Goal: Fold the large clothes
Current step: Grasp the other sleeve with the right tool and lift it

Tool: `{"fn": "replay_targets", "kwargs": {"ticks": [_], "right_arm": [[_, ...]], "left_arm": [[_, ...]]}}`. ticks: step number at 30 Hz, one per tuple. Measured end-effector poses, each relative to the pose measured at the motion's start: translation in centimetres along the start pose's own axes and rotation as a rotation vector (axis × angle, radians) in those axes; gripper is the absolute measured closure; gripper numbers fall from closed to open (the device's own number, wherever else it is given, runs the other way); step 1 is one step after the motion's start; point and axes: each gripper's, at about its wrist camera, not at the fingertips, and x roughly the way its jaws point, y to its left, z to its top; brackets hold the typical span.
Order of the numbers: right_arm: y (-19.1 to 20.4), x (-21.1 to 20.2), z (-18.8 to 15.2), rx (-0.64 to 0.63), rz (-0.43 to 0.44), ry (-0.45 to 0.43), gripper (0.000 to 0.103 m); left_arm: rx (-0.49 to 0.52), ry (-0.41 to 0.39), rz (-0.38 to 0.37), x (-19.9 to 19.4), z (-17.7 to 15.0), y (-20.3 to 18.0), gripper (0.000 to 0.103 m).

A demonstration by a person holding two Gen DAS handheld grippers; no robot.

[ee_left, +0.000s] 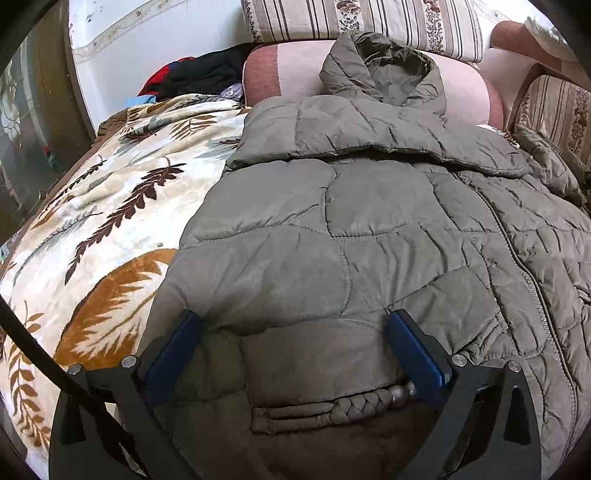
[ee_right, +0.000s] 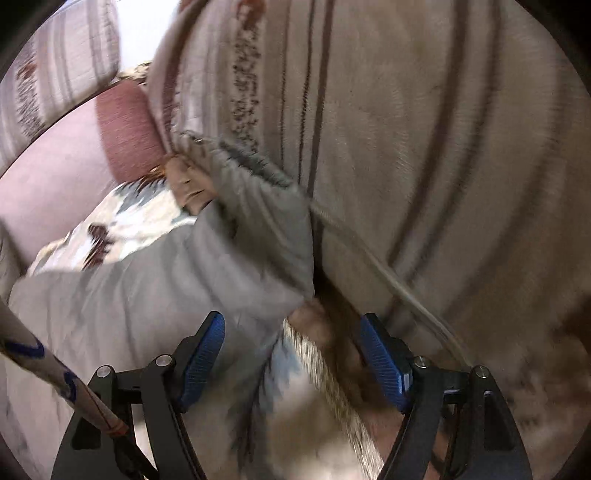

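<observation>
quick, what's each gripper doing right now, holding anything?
Left gripper: open over the jacket, gripping nothing.
Right gripper: open, gripping nothing.

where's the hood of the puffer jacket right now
In the left wrist view the hood lies at the top centre, at the far end of the olive jacket, resting against the pink bolster below the striped cushion.

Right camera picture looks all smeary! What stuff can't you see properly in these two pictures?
- Right wrist view: motion blur smears the striped cushion and the coat's sleeve.
- Left wrist view: the padded coat covers the leaf-patterned blanket; its right side runs off the picture edge.
- Left wrist view: the clothes pile is far and half hidden behind the blanket.
</observation>
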Motion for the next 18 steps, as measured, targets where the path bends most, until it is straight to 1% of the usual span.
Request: {"fn": "replay_targets", "kwargs": {"ticks": [2,4,5,7,8,9,11,12,13,15,16,18], "right_arm": [[0.5,1.8,1.0,0.000,0.021,0.025,0.040],[0.8,3.1,1.6,0.010,0.006,0.027,0.040],[1.0,3.7,1.9,0.010,0.005,0.032,0.042],[1.3,4.7,2.2,0.007,-0.007,0.047,0.048],[1.3,4.8,2.2,0.008,-0.013,0.049,0.061],[1.0,4.8,2.4,0.020,0.003,0.053,0.072],[0.2,4.1,2.9,0.045,0.050,0.061,0.083],[-0.2,3.6,3.0,0.051,0.070,0.061,0.087],[-0.3,2.7,3.3,0.056,0.089,0.056,0.087],[-0.1,0.6,3.9,0.040,0.101,0.031,0.089],[0.2,-1.0,4.2,0.032,0.116,0.010,0.089],[0.7,-3.5,4.6,0.037,0.165,-0.011,0.090]], "left_arm": [[0.001,0.005,0.006,0.1,0.1,0.0,0.000],[0.001,0.008,0.010,0.2,0.1,-0.1,0.000],[0.001,0.010,0.012,0.2,0.1,-0.1,0.000],[0.000,0.011,0.012,0.3,0.1,-0.1,0.000],[-0.001,0.011,0.012,0.3,0.1,-0.1,0.000],[-0.003,0.012,0.010,0.4,0.1,-0.1,0.000],[-0.008,0.012,0.005,0.4,0.1,0.0,0.000],[-0.010,0.012,0.002,0.5,0.1,0.1,0.000],[-0.012,0.012,-0.001,0.4,0.1,0.1,0.000],[-0.015,0.010,-0.005,0.4,0.1,0.1,0.000],[-0.017,0.008,-0.009,0.3,0.1,0.2,0.000],[-0.022,0.006,-0.016,0.3,0.1,0.3,0.000]]}}
